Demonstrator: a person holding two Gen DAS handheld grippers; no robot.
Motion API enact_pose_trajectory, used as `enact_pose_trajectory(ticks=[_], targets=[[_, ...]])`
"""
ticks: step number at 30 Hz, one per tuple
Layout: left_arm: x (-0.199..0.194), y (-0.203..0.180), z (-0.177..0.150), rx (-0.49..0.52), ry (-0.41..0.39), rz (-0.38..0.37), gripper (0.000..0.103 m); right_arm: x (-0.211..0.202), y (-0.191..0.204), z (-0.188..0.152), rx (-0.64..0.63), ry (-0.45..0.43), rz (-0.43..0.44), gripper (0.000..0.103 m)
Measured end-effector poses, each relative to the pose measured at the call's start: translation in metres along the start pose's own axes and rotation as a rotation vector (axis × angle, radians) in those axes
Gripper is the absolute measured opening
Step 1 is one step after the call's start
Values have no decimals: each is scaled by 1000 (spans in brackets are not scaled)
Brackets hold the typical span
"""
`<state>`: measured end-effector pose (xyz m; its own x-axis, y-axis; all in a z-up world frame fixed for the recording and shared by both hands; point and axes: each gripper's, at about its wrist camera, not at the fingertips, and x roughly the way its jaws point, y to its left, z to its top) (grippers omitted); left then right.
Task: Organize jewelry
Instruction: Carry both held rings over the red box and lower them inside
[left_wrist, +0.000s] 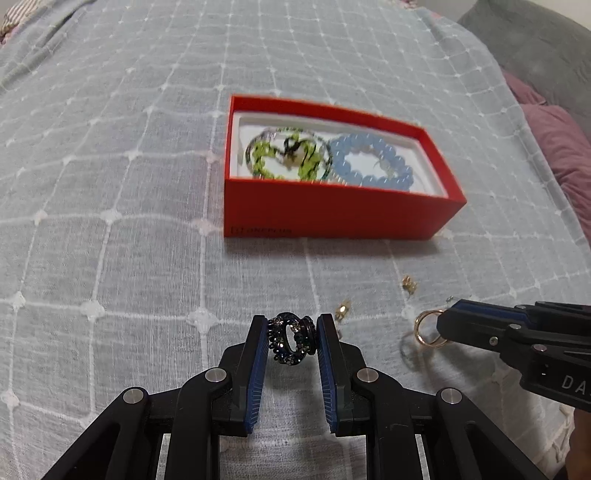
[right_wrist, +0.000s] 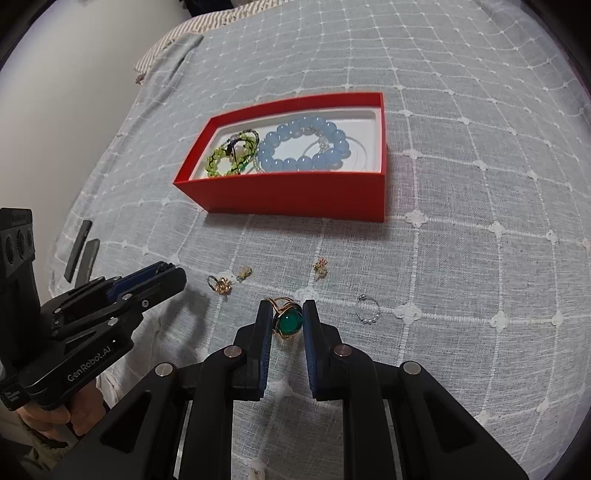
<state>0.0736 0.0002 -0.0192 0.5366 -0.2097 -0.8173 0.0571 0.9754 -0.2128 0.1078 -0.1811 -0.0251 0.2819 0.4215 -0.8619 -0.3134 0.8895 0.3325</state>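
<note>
My left gripper (left_wrist: 292, 341) is shut on a dark jewelled ring (left_wrist: 293, 339), held just above the cloth. My right gripper (right_wrist: 287, 319) is shut on a gold ring with a green stone (right_wrist: 290, 320); in the left wrist view that gold ring (left_wrist: 428, 328) shows at the right gripper's tip. A red box (left_wrist: 332, 214) (right_wrist: 295, 195) lies ahead on the bed. It holds a green bead bracelet (left_wrist: 284, 155) (right_wrist: 231, 157) and a blue bead bracelet (left_wrist: 369, 162) (right_wrist: 303, 147).
Small gold pieces (right_wrist: 320, 267) (right_wrist: 221, 285) (right_wrist: 244, 273) and a thin pearl ring (right_wrist: 369, 312) lie on the grey checked bedspread (right_wrist: 461, 221) before the box. Gold earrings (left_wrist: 409, 284) (left_wrist: 343, 310) show in the left wrist view. A purple pillow (left_wrist: 561, 147) lies at the right.
</note>
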Motion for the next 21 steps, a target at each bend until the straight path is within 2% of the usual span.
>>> enact_pose_trajectory(ticks=[21], targets=[[-25, -16, 37, 29, -155, -17, 21, -37, -7, 23, 30, -158, 51, 17]])
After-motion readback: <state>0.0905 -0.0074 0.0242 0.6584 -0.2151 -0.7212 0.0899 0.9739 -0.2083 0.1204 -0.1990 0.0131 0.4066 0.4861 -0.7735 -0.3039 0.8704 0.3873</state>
